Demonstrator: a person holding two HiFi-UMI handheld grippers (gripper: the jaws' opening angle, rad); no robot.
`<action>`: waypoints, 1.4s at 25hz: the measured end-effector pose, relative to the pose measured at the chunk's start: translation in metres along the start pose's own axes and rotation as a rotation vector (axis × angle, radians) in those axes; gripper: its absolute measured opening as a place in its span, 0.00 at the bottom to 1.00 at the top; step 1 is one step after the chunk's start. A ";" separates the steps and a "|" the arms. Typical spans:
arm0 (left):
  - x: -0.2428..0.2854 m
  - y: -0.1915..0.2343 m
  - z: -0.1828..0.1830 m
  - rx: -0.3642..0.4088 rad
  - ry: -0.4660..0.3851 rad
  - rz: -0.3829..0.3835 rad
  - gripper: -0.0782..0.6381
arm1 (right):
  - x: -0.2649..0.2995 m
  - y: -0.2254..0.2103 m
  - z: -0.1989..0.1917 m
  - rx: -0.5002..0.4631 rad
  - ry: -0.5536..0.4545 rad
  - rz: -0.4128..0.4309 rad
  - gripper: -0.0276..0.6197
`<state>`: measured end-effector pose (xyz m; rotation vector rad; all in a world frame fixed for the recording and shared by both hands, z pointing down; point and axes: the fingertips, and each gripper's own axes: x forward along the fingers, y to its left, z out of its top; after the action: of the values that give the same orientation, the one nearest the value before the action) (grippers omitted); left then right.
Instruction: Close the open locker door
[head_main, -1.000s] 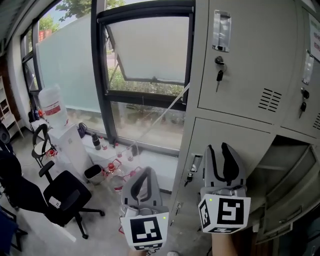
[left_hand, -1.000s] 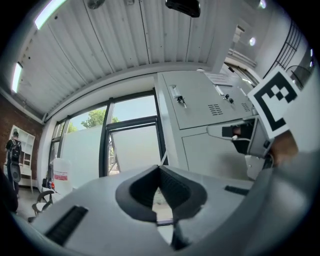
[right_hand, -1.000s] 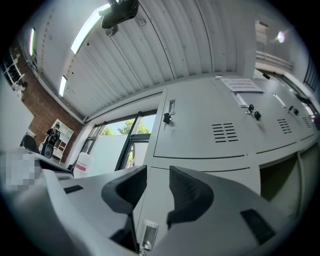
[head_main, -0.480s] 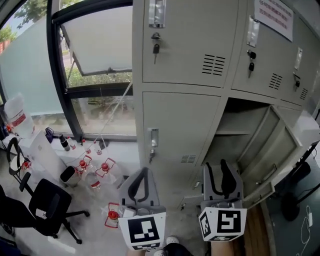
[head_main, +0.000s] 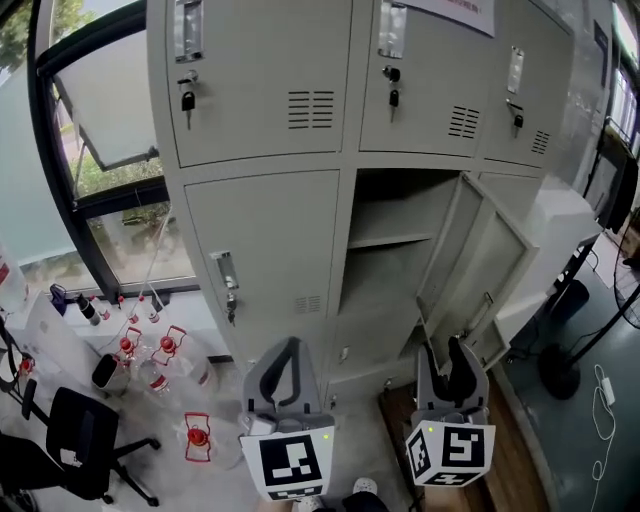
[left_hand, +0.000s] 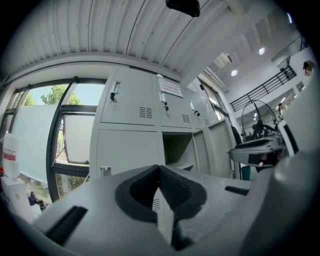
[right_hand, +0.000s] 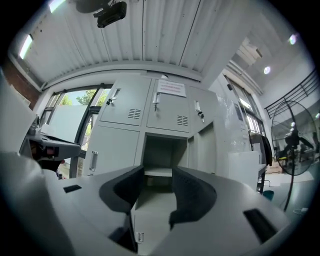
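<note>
- The left gripper and right gripper are swinging from the window toward the open locker door.
- The right gripper's jaws have just been opening, with nothing between them.

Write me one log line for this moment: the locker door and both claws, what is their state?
locker door: open, not touched | left claw: shut, empty | right claw: open, just been opening, nothing between

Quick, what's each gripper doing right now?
Left gripper: shut, nothing between its jaws.
Right gripper: open and empty; its jaws have just been opening.
</note>
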<state>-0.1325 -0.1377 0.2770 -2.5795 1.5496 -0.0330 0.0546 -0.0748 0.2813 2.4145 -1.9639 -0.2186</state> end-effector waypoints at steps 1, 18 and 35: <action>0.002 -0.010 -0.001 0.005 0.003 -0.010 0.11 | -0.003 -0.010 -0.004 0.003 0.002 -0.014 0.31; 0.048 -0.125 -0.009 0.020 0.040 -0.067 0.11 | 0.010 -0.133 -0.079 0.004 0.138 -0.059 0.31; 0.077 -0.146 -0.027 0.014 0.090 -0.004 0.11 | 0.044 -0.141 -0.115 0.027 0.198 0.073 0.23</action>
<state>0.0297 -0.1410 0.3180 -2.6038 1.5672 -0.1616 0.2150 -0.0970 0.3761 2.2740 -1.9740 0.0477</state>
